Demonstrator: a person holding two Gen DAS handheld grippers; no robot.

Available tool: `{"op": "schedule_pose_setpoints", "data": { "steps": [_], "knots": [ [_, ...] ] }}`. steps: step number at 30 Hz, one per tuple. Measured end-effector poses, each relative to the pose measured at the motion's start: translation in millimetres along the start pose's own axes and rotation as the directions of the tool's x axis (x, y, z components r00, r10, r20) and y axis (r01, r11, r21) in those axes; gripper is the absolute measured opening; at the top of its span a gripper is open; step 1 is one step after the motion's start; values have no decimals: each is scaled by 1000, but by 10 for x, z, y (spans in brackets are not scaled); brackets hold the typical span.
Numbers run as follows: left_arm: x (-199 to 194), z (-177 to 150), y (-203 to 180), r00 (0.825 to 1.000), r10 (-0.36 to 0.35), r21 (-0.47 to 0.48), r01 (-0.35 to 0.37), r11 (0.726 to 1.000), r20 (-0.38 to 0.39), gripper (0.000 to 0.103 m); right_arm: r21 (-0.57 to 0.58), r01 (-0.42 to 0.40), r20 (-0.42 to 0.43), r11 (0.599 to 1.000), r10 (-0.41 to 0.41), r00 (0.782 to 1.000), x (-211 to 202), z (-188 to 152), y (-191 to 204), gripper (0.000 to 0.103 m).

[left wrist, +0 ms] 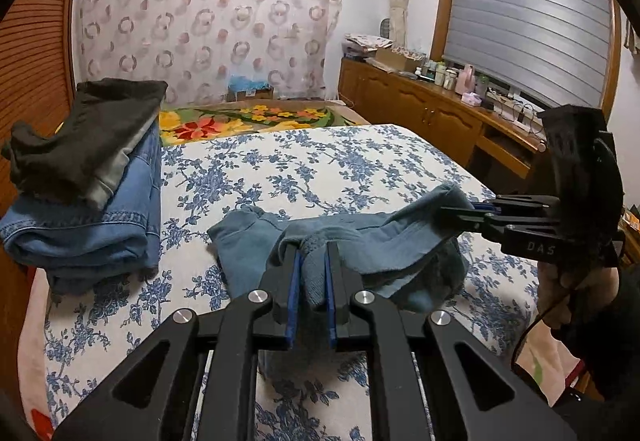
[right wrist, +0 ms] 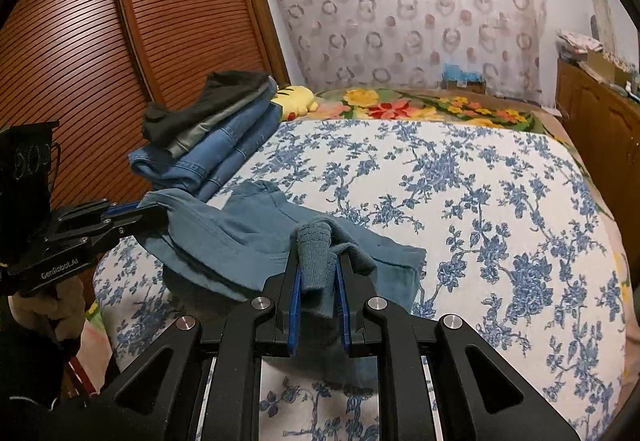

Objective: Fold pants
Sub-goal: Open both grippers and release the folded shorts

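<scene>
Both grippers were clamped on the teal pants (left wrist: 352, 241), and I had them lifted a little off the blue-flowered bedspread (left wrist: 320, 161). My left gripper (left wrist: 312, 261) pinched a bunched ribbed edge of the fabric between its blue pads (left wrist: 295, 289), the cloth poking up past the fingertips. My right gripper (right wrist: 318, 265) did the same with another gathered ribbed bit, blue pads (right wrist: 294, 305) pressed in on either side.

From the left wrist view, the right gripper (left wrist: 464, 215) came in from the right side, its fingers closed on a far corner of the pants, with the fabric sagging between the two tools. From the right wrist view, the left gripper (right wrist: 132, 215) reached in from the left, shut on the opposite end of the same garment (right wrist: 240, 241). Most of the pants hung in a loose heap just ahead of both tools, the lower folds touching the bedspread (right wrist: 460, 181).

Off to my left, a stack of folded clothes (left wrist: 92, 177) sat at the bed's edge: denim at the bottom, something dark draped on top, beside the slatted wooden wardrobe (right wrist: 120, 21). A yellow plush toy (right wrist: 298, 99) lay just past that stack. On the wooden sideboard (left wrist: 420, 109) under the window stood bottles and small boxes, too small to name.
</scene>
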State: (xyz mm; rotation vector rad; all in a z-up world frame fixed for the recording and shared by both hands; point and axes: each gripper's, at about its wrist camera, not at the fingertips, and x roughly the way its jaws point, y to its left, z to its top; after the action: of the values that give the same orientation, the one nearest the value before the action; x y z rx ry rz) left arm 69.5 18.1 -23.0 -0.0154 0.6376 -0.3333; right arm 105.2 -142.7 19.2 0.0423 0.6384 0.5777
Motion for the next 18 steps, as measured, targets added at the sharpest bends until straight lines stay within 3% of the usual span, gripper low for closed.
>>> {"op": "schedule_pose_setpoints", "data": {
  "steps": [3, 6, 8, 10, 11, 13, 17, 18],
  "knots": [
    [42, -17, 20, 1000, 2, -8, -2, 1000, -11, 17, 9, 6, -16, 1000, -5, 1000, 114, 15, -36, 15],
    [36, -50, 45, 1000, 3, -13, -3, 1000, -16, 33, 16, 8, -34, 1000, -7, 999, 215, 9, -55, 15],
    [17, -86, 79, 1000, 9, -23, -9, 1000, -15, 50, 14, 11, -40, 1000, -11, 999, 260, 2, -57, 15],
    [6, -137, 124, 1000, 2, -33, -3, 999, -26, 53, 15, 16, -42, 1000, -15, 999, 291, 2, -62, 15],
    [16, -171, 146, 999, 3, -36, -5, 999, -43, 63, 16, 17, -43, 1000, -16, 999, 298, 0, -68, 15],
    [22, -236, 184, 998, 8, -39, -10, 999, -54, 74, 14, 20, -40, 1000, -19, 999, 295, -4, -70, 15],
    [37, -337, 248, 997, 16, -52, -20, 998, -79, 75, 10, 26, -36, 1000, -25, 999, 268, -20, -65, 16],
    [30, -360, 262, 996, 23, -55, -27, 998, -82, 75, 3, 37, -32, 999, -37, 999, 255, -22, -53, 22]
  ]
}}
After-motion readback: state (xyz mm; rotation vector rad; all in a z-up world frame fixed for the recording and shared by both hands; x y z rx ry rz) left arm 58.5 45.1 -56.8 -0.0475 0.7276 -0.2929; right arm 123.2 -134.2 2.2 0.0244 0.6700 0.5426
